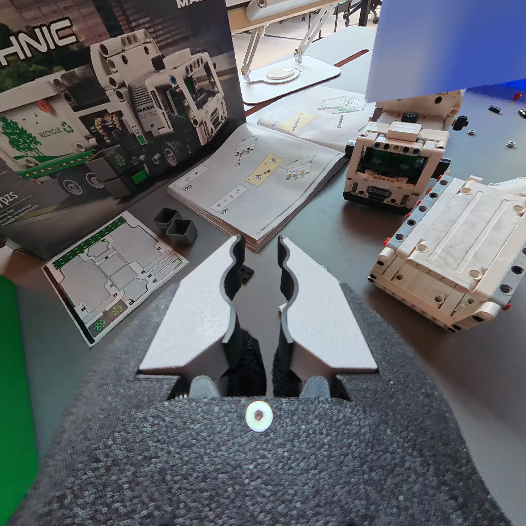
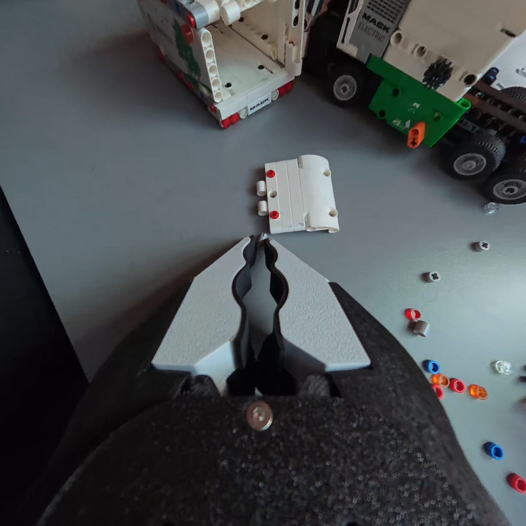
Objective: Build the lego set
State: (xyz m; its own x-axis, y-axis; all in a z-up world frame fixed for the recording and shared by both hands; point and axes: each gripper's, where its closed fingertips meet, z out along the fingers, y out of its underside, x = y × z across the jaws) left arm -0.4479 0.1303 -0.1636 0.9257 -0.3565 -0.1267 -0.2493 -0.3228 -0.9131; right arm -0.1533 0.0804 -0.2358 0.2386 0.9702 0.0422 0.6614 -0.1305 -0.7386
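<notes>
In the left wrist view my left gripper [image 1: 259, 247] is open and empty above the grey table. A small black piece [image 1: 246, 275] lies on the table under the gap between its fingers. The white truck cab [image 1: 392, 168] and a white container body [image 1: 455, 256] stand to its right. In the right wrist view my right gripper [image 2: 260, 239] is shut on a tiny pale piece [image 2: 262, 236] at its tips. It is just short of a white panel assembly with red pins [image 2: 301, 196]. The container body [image 2: 233, 57] and the truck chassis with a green panel [image 2: 412, 108] stand beyond.
An open instruction booklet [image 1: 256, 182], the set's box [image 1: 113, 113], a sticker sheet [image 1: 113, 273] and two grey bins [image 1: 176, 227] lie ahead of the left gripper. Several small red, blue, orange and grey studs [image 2: 455, 384] are scattered to the right. The table edge [image 2: 34, 242] runs on the left. There is about 30 centimeters between the tips of the two grippers. My left gripper's tips are some 15 centimeters from the white truck cab [image 1: 392, 168].
</notes>
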